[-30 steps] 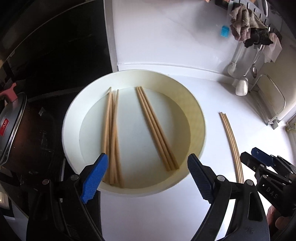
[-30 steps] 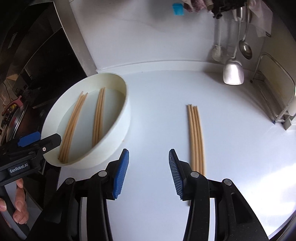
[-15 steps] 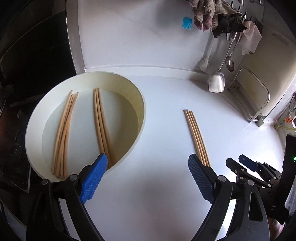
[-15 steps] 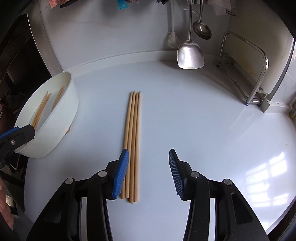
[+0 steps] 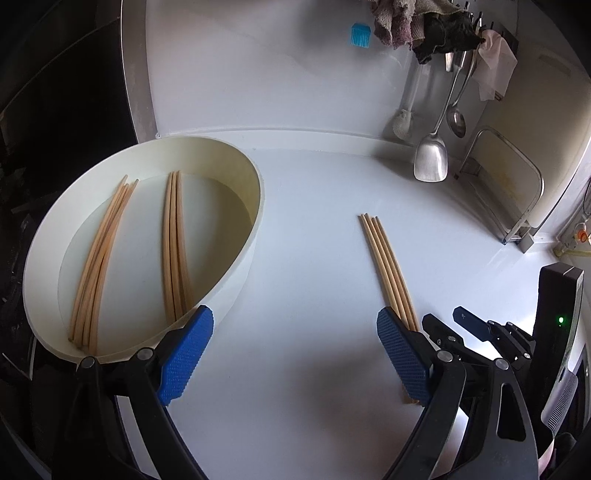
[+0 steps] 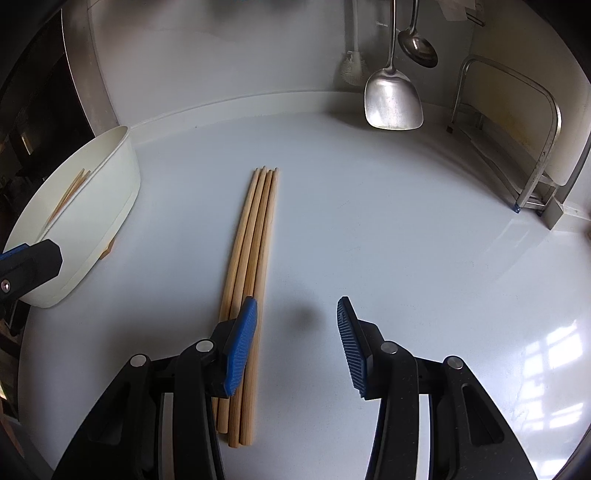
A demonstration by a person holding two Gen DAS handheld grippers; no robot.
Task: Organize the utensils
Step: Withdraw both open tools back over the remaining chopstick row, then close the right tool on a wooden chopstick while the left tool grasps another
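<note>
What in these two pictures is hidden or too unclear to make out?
- Loose chopsticks, left view: near ends hidden behind the left claw.
- Bowl, right view: its wall hides most of its contents.
- Hanging cloths, left view: cut off by the top edge.
- Right claw: whether it touches the chopsticks is unclear.

Home kitchen: white countertop, hanging spatula and ladle, dish cloths

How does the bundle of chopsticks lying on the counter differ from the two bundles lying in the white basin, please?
The counter bundle lies bare on the white counter; the basin bundles lie inside the white basin. The counter bundle has four sticks tightly side by side; the basin's left bundle fans apart at its far end. The counter bundle sits beside the right tongs; the basin bundles lie farther off. All are plain wooden chopsticks.
</note>
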